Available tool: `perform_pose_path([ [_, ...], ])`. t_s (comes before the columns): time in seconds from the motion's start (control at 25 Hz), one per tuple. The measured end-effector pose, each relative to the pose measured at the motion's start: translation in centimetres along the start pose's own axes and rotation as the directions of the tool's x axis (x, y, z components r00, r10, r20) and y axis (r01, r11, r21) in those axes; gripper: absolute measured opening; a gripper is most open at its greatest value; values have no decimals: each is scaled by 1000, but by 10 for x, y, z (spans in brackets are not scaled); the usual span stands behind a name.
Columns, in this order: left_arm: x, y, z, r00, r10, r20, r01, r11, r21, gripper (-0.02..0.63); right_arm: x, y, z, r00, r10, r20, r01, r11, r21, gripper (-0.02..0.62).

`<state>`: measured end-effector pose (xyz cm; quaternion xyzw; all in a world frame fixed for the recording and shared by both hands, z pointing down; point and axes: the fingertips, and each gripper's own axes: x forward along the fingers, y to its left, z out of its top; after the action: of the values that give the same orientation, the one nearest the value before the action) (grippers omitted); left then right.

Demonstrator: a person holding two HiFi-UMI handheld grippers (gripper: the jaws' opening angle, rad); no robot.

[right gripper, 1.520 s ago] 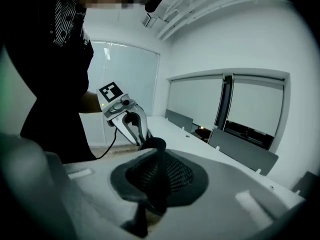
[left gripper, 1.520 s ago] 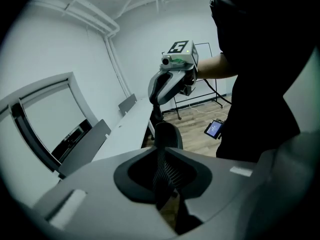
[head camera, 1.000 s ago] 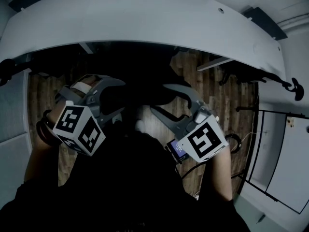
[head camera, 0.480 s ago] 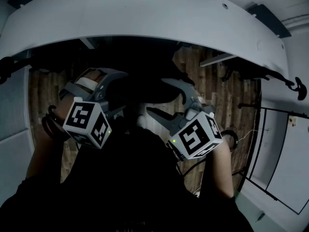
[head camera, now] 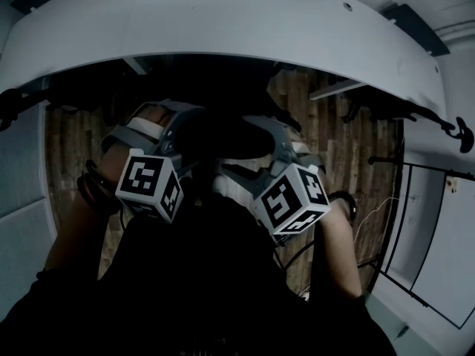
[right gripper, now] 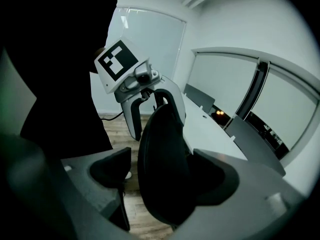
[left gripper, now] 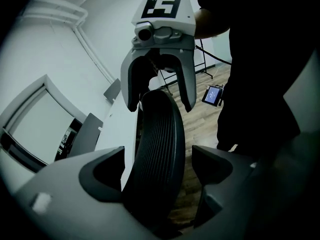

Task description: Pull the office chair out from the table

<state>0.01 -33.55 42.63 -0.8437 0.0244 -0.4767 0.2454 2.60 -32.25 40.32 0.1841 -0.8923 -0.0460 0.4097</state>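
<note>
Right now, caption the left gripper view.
Left hand-held gripper, jaws opening, straddles the office chair backrest; right hand-held gripper straddles its far end.

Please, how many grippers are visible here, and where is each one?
2. The left gripper sits over the left top of the backrest, the right gripper over the right; both have jaws opening with it between them. None looks hidden.

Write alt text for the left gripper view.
The office chair's ribbed black backrest stands edge-on between the left gripper's opening jaws. Farther along, the right gripper straddles it too; white table left, wood floor right.
</note>
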Motion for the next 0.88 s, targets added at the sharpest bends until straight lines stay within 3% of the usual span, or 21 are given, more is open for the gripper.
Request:
perform_pose_path([
  [0.36, 29, -15, -16, 996, -39, -77, 44, 997, 58, 446, 28, -2, -19, 995, 21, -100, -25, 999, -37, 393],
  [0.56, 38, -11, -24, 990, 5, -140, 10, 994, 108, 445, 45, -4, -37, 977, -41, -208, 6, 986, -164, 393],
  [0.72, 46, -8, -31, 973, 81, -215, -44, 984, 171, 400, 57, 4, -60, 947, -46, -319, -60, 948, -314, 385],
  [0.88, 49, -9, -33, 969, 109, -223, -65, 979, 195, 405, 60, 7, -60, 949, -35, -312, -73, 941, -329, 365],
])
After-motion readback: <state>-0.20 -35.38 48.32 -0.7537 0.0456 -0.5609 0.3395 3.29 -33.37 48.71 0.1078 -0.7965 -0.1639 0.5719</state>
